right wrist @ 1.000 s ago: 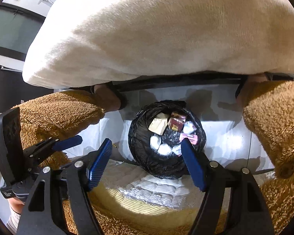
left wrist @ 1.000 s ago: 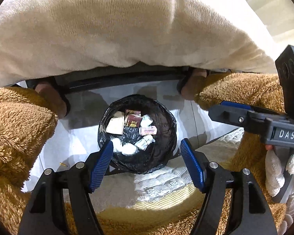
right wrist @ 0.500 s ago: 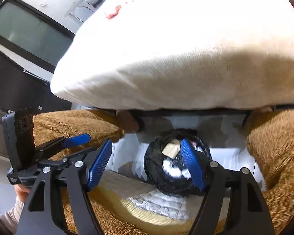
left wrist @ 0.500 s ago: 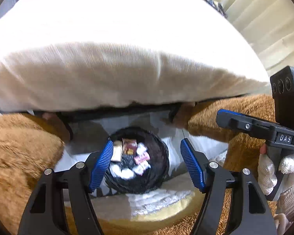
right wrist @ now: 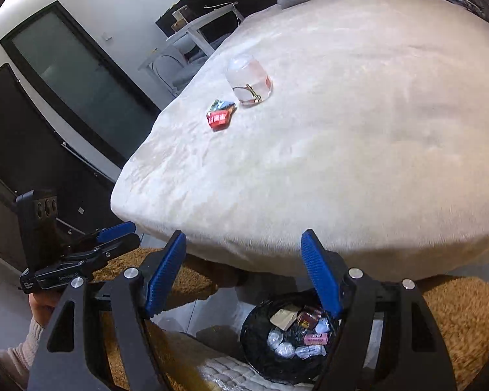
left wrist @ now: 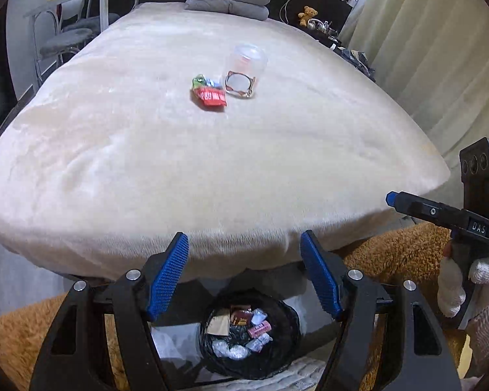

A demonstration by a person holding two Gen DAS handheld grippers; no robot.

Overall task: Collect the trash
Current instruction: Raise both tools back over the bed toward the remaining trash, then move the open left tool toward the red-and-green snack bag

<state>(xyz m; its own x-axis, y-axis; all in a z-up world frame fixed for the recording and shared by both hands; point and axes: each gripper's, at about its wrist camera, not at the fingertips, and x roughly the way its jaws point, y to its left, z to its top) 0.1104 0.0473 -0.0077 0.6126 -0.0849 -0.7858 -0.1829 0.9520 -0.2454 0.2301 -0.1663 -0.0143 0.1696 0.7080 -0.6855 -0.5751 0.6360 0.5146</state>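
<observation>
Left wrist view is showing the left hand-held gripper [left wrist: 244, 273] hanging released and empty, its blue pads spread wide above the trash bin [left wrist: 249, 335] on the floor at the foot of the bed [left wrist: 212, 163]. The right hand-held gripper [right wrist: 243, 272] is likewise standing open and carrying nothing, with the same bin sitting just below its right finger. The black-lined bin is already holding several pieces: a tan paper scrap, a dark brown packet, a pink wrapper and a few crumpled white or clear bits, so part of the collecting is looking finished.

What is remaining is lying well away on the bedspread: a red wrapper [left wrist: 212, 97] touching a smaller green and blue wrapper [left wrist: 202, 81], and just beside them a clear plastic container [left wrist: 246, 68] tipped on its side. Judging by this, the job is sitting past halfway, with that small cluster on the bed yet to be fetched and dropped in the bin.
</observation>
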